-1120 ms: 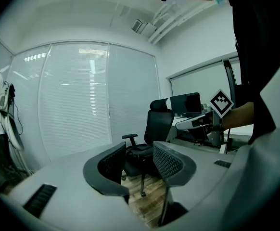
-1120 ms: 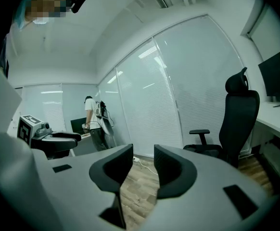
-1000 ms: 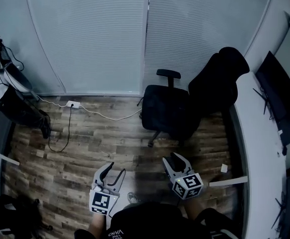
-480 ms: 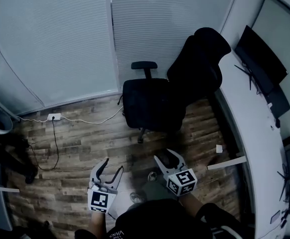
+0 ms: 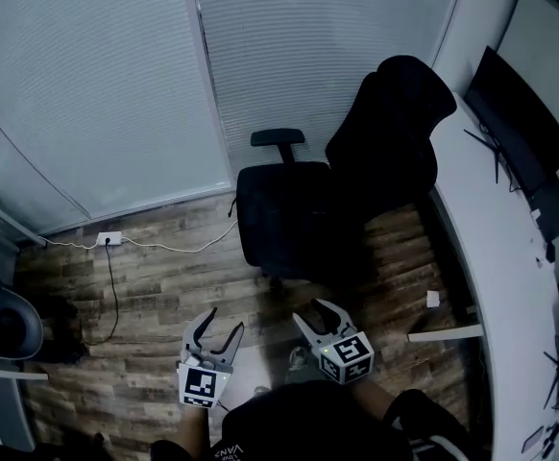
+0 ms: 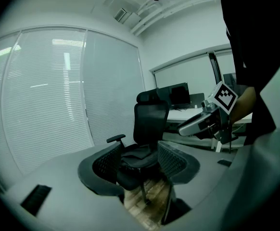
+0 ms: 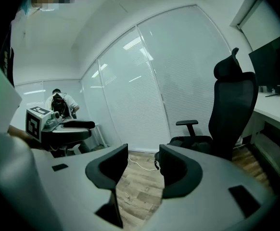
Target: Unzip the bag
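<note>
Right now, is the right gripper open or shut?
Open. The right gripper has just been opening; its jaws stand apart, with only wood floor showing between them.

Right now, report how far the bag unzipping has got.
Done: nothing that shows; no bag is plainly in view. In hand: the left gripper and right gripper, jaws just opening with nothing between them, point over the wood-plank floor toward the black mesh office chair. Remaining: find the bag, hold it, pull the zip. A dark lump on the seat might be it; I cannot tell.
</note>
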Tool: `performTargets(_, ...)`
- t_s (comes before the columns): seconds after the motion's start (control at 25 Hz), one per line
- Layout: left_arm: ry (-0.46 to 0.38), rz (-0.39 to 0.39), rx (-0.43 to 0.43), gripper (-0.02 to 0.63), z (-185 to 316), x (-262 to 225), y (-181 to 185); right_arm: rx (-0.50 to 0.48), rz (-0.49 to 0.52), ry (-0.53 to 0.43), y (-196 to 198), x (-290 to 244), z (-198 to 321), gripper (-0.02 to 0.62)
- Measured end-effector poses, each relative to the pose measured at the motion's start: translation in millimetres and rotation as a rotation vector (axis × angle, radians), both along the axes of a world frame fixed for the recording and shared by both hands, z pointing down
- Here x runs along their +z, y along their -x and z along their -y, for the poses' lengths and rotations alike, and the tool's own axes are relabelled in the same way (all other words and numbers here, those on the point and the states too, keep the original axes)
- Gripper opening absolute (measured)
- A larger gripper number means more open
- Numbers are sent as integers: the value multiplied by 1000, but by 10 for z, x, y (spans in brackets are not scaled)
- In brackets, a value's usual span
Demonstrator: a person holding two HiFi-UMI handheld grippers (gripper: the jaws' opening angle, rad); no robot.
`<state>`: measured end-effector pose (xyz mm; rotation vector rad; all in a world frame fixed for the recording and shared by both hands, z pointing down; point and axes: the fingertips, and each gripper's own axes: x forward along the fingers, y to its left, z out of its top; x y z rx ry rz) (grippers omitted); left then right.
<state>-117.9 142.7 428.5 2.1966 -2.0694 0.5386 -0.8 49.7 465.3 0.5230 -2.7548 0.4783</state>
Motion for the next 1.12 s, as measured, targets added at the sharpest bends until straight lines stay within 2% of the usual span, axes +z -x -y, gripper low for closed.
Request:
performTargets(0.2, 50, 105, 28, 233, 462, 160, 63, -77, -19, 24, 74, 253, 213, 183)
performTargets(0.32, 54, 120, 46, 235, 688, 232, 131, -107, -31, 30, 127, 393, 318, 183)
performTargets(0.52, 94, 114, 92, 235, 1015, 480, 335, -103, -54, 39, 256, 575, 473, 183)
performTargets(0.72, 131, 68, 142, 235, 1319, 792, 607, -53, -75, 59, 447, 772, 551, 183)
performTargets(1.0, 206, 72, 259, 235, 1561, 1251, 945, 75, -95, 105, 867, 1128, 628, 183)
performTargets(1.12, 233, 70, 307, 233, 1610, 1464, 1053, 115, -114, 119, 1046, 1437, 644, 183)
